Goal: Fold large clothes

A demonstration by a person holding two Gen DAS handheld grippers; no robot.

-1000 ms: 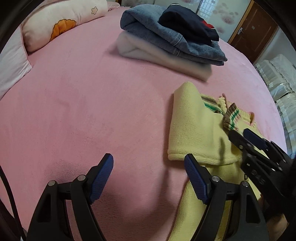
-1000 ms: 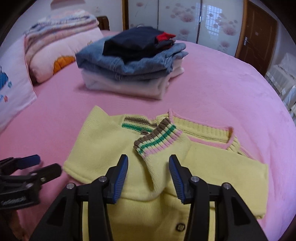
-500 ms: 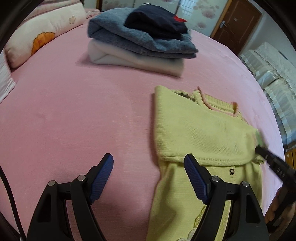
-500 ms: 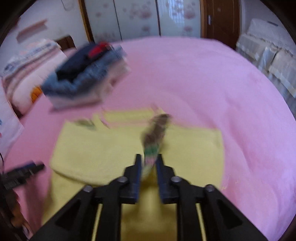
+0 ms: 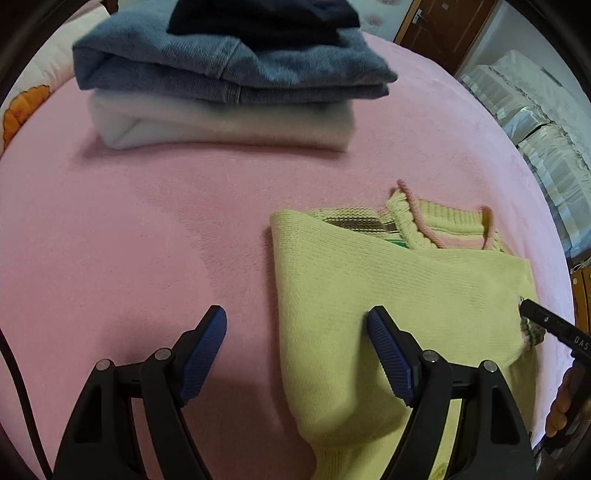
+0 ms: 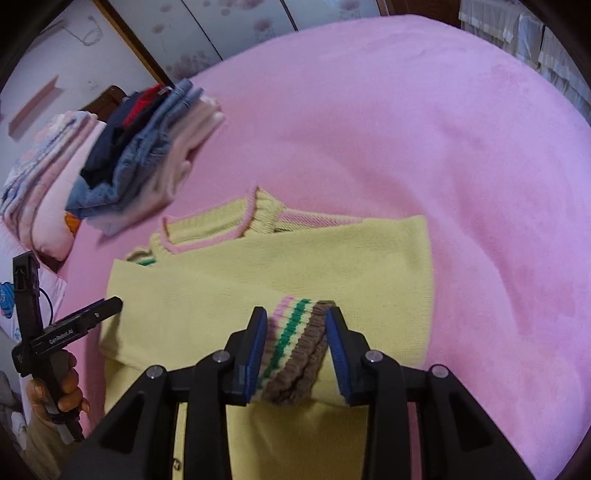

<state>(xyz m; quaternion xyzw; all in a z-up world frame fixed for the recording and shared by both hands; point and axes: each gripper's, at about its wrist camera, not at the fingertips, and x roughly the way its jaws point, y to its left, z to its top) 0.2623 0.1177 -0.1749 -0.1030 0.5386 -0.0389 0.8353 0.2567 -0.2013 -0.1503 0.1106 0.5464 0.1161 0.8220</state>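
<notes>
A yellow sweater (image 5: 388,291) lies on a pink blanket (image 5: 147,229) that covers the bed, with both sleeves folded across its front and its pink-edged collar (image 5: 439,225) pointing toward a stack of folded clothes (image 5: 229,74) farther up the bed. That stack has a pale garment at the bottom, blue denim above it and a dark navy piece on top, and it sits well apart from the sweater. The right gripper (image 6: 297,343) has the striped cuff (image 6: 295,350) of one sleeve between its blue pads, the brown, green and pink bands bunched and pressed between them, so it is clamped on the cuff over the right side of the sweater's body. The left gripper (image 5: 297,354) hangs above the sweater's left edge with its jaws wide apart and nothing between them but the fabric below: one pad (image 5: 203,350) is over the bare blanket, the other (image 5: 391,356) over the yellow knit. In the right wrist view a hand (image 6: 62,391) grips the left tool's handle at the lower left. A pillow (image 6: 48,177) with an orange print lies beside the stack at the head of the bed. In the left wrist view a brown door (image 5: 439,26) stands beyond the far edge of the bed.
</notes>
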